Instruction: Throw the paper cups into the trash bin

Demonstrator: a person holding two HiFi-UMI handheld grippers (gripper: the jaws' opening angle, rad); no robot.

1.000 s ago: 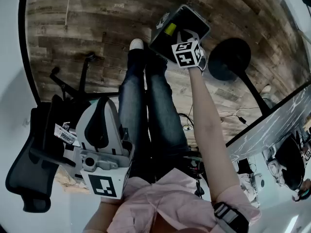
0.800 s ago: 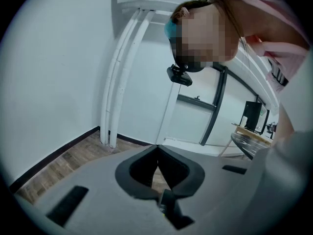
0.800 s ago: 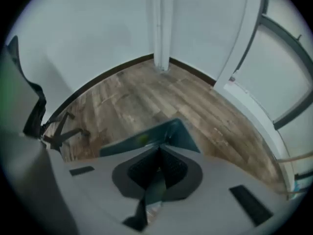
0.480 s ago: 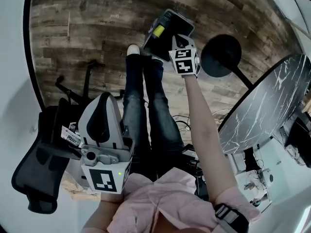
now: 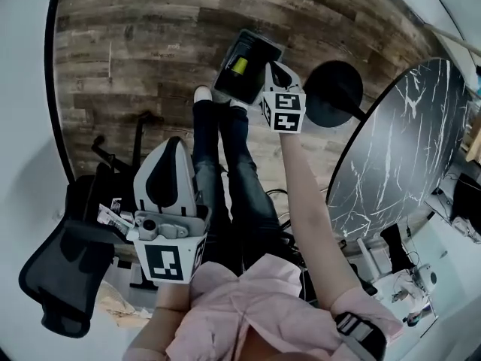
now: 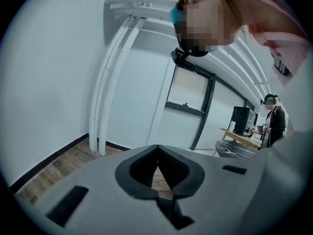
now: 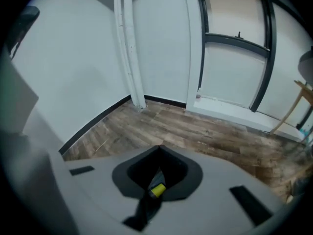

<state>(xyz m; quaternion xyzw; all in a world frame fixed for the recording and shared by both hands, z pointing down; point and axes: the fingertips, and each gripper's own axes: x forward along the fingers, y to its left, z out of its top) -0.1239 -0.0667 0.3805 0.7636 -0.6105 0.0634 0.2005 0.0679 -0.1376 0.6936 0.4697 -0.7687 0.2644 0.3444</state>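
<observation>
Left gripper (image 5: 170,147): lower left of the head view, clenched with nothing in it. In its own view (image 6: 160,182) only a sliver of wooden floor (image 5: 135,43) shows past the closed jaws.
Right gripper (image 5: 272,77): upper centre of the head view, at the end of an outstretched bare arm. It is just beside the right edge of the trash bin (image 5: 252,51), with its jaws pressed together and empty (image 7: 155,185).
Trash bin: dark, with a square mouth, standing on the wooden floor at upper centre, just beyond the person's white shoe (image 5: 203,94).
Bin contents: a small yellow object (image 5: 239,66) lies inside. It also shows through the slit under the right gripper's jaws (image 7: 157,190). It is too small to tell whether it is a paper cup.
Bench (image 5: 398,149): round with a marbled top, at the right edge of the head view, well apart from the bin.
Black round base (image 5: 334,92): on the floor between the bin and the bench.
Office chair (image 5: 60,277): black, at lower left.
</observation>
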